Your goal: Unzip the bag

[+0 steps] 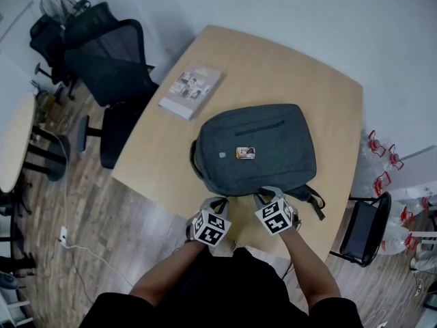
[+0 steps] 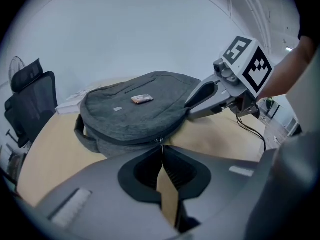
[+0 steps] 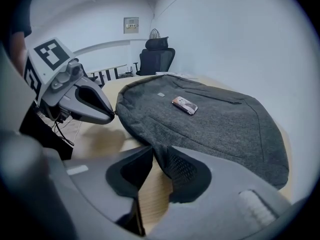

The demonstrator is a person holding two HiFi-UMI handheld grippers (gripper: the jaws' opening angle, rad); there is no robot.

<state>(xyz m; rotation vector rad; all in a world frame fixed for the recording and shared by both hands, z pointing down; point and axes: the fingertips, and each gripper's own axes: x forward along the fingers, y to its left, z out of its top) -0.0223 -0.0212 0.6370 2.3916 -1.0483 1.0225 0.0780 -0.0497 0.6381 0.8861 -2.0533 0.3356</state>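
Black mesh office chair (image 1: 113,63) at far left; thin printed booklet (image 1: 191,91) on pale wooden table (image 1: 307,87); left gripper (image 1: 217,203) has its jaws pinched together on small metal zip pull (image 2: 160,141) at near edge of grey fabric backpack (image 1: 256,145); backpack lies flat mid-table, zip looks closed, contents hidden; small rectangular tag (image 1: 246,153) on top, print unreadable; right gripper (image 1: 263,198) clamps a fold of backpack fabric at the same edge.

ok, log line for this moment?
left gripper: shut on metal zipper pull | right gripper: shut on grey fabric backpack edge | zip: closed
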